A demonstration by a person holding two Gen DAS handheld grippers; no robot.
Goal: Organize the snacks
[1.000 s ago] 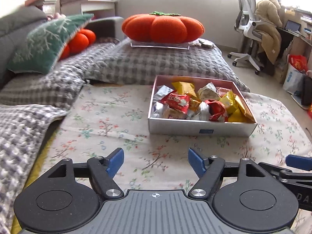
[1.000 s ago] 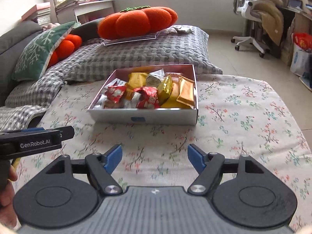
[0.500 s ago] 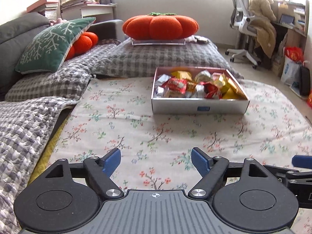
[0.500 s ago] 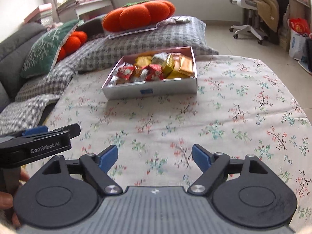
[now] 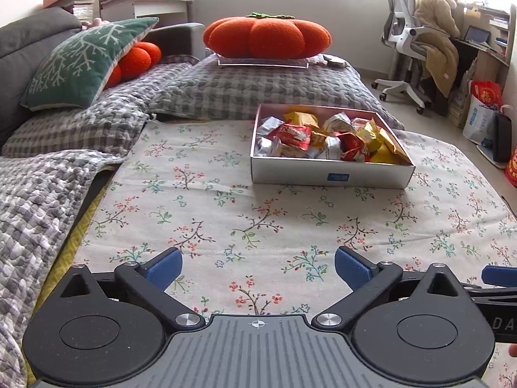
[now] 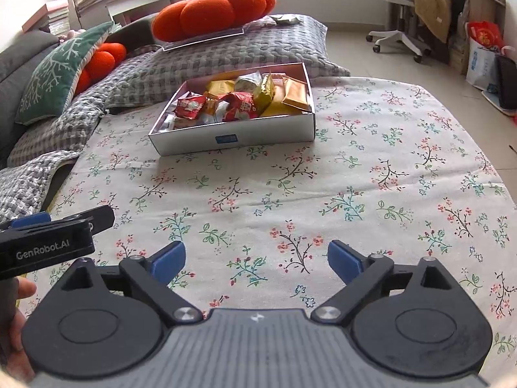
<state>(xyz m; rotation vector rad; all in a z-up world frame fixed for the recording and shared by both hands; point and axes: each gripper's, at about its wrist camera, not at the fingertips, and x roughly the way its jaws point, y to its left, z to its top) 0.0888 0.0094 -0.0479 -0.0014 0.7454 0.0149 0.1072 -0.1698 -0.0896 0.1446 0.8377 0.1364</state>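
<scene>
Left wrist view: snack box (image 5: 329, 174) sat on floral cloth (image 5: 200, 213), filled with wrapped snacks (image 5: 326, 140). Lay well ahead of left gripper (image 5: 257, 266), slightly right. Fingers spread apart, nothing held.

Right wrist view: same box (image 6: 232, 139) well ahead of right gripper (image 6: 257, 260), slightly left. Fingers apart, empty.

Handling, judged: packets light, crinkly, slippery, contents likely crushable; best pinched by sealed edge of topmost packet. Box stiff, light; liable to slide on cloth if nudged.
</scene>
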